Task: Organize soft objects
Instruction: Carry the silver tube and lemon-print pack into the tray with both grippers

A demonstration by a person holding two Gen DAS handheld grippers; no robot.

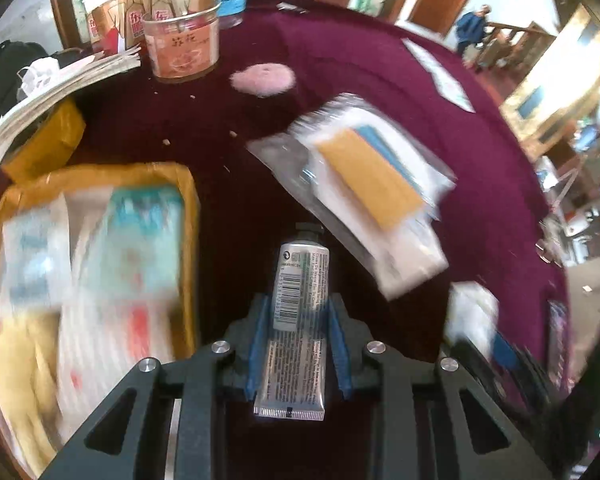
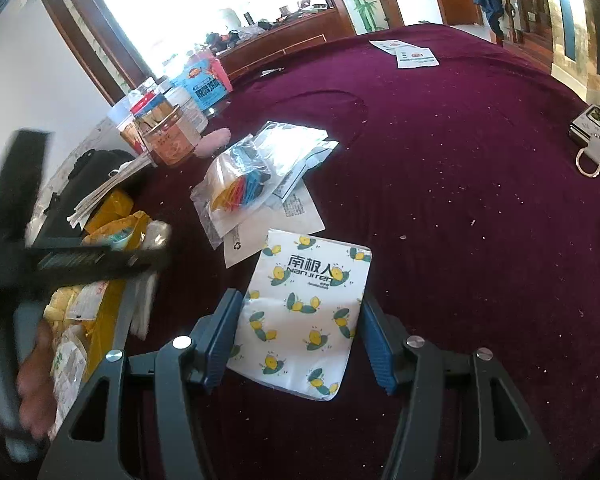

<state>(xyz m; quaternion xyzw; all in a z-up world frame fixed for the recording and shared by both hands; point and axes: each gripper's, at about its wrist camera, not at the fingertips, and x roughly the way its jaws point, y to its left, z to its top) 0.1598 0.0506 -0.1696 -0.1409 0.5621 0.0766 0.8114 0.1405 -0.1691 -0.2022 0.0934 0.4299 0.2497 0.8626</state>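
Left gripper (image 1: 298,330): jaws narrow, blue ribbed pads pressed on both flanks of a small silver tube (image 1: 300,312). Tube is soft metal-look laminate, printed text and barcode, flat crimped tail toward the camera, dark cap pointing away; long axis runs along the fingers. It hangs above the maroon velvet tablecloth (image 1: 380,64), just right of the yellow box (image 1: 190,216) stuffed with blurred packets.

Right gripper (image 2: 300,340): jaws moderately wide, pads against the two side edges of a tissue pack (image 2: 304,316). Pack is a flat, soft rectangle, white film with lemon print, lying on the cloth, long axis pointing away from the camera, slightly tilted right. Clear plastic bags (image 2: 256,168) lie beyond it.
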